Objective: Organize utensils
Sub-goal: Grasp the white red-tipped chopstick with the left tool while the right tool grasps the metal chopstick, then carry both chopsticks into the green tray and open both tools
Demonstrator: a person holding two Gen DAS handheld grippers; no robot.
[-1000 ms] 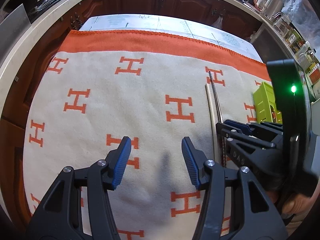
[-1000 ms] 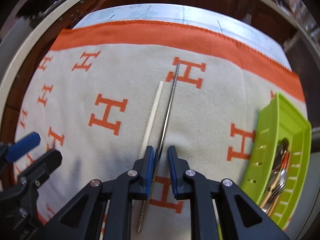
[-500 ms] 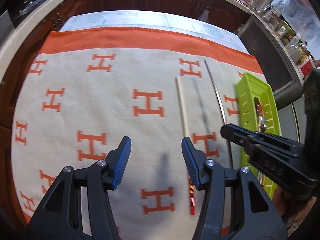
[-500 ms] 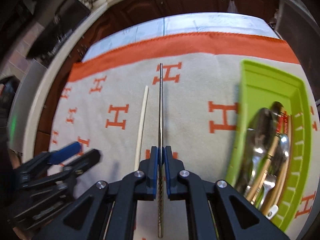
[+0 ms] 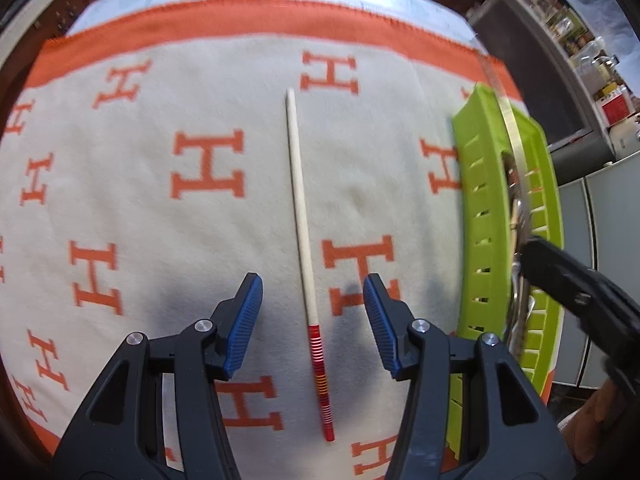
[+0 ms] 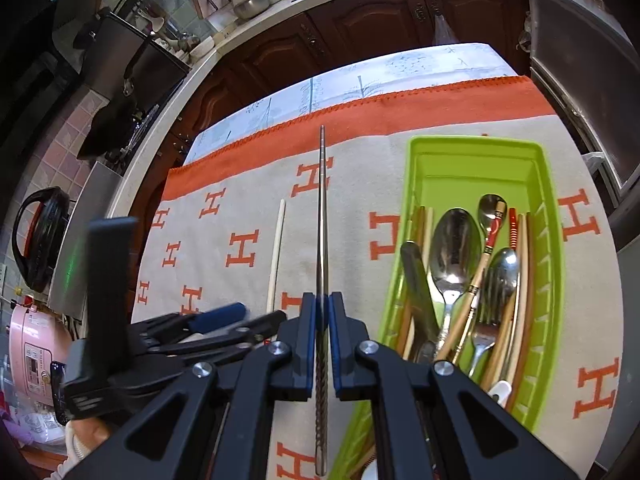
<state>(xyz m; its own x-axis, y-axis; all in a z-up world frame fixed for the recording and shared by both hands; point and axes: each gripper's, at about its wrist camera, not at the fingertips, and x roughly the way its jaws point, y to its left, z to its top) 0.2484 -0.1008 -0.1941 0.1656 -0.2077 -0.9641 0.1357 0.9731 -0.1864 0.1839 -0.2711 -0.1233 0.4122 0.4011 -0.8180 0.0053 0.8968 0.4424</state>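
Over cloth [image 6: 256, 216]: R tongs [image 6: 322, 316] grip metal chopstick [image 6: 322, 216]; L tongs [image 5: 313, 320] open.

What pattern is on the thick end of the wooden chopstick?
Red and orange stripes; left wrist view shows the wooden chopstick best.

Both views are bright and evenly lit. The left wrist view is motion-blurred, worst at the upper edge and on the green tray [image 5: 476, 216] at right; soft shadows lie low in the frame. The right wrist view is sharper, with glare on the spoons [image 6: 454, 246]. Fisheye distortion bends both frames' edges, whose corners are black.
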